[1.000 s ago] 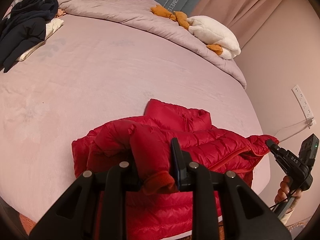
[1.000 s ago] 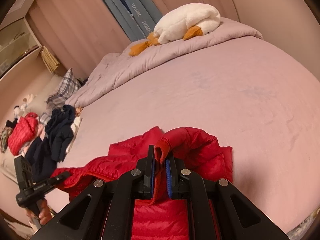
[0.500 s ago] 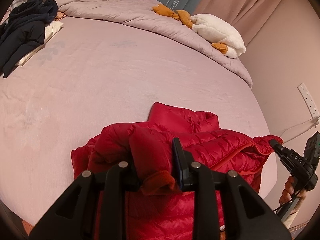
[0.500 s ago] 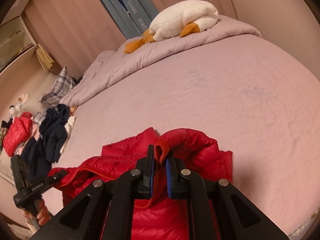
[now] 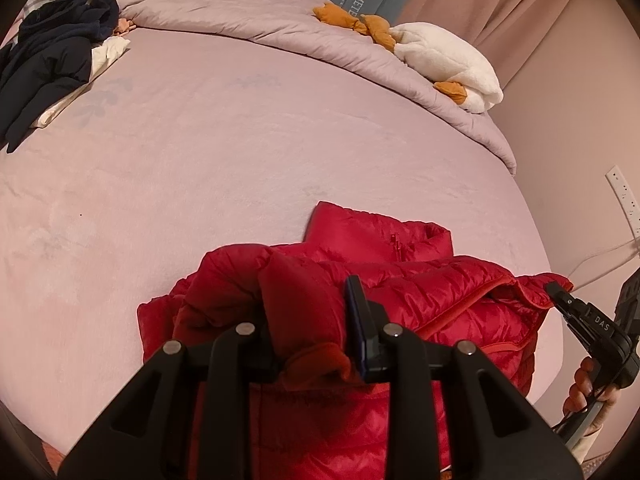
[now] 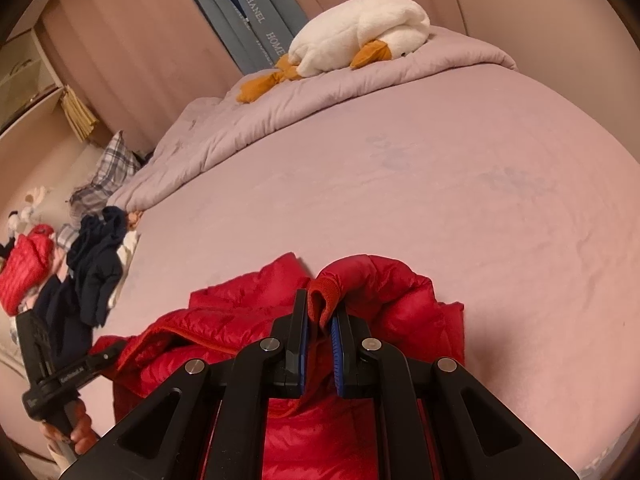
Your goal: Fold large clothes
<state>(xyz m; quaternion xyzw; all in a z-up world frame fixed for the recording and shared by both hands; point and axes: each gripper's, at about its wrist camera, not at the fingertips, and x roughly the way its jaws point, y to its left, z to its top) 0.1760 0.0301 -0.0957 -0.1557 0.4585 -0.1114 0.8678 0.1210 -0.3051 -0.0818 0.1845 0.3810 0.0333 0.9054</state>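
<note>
Since the earlier frame, your left gripper (image 5: pixel 310 320) has dipped slightly nearer the red jacket (image 5: pixel 420 292), which lies bunched at the near edge of the bed (image 5: pixel 240 152). Its jaws clamp one sleeve cuff. Your right gripper (image 6: pixel 320 320) jaws, nearly closed, pinch the other cuff.

Red jacket (image 5: pixel 420 292) hem cut off, perhaps folded.

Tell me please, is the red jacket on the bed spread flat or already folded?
Partly folded. The red jacket lies bunched on the bed, with both sleeves drawn over its body, one cuff in each tongs.
</note>
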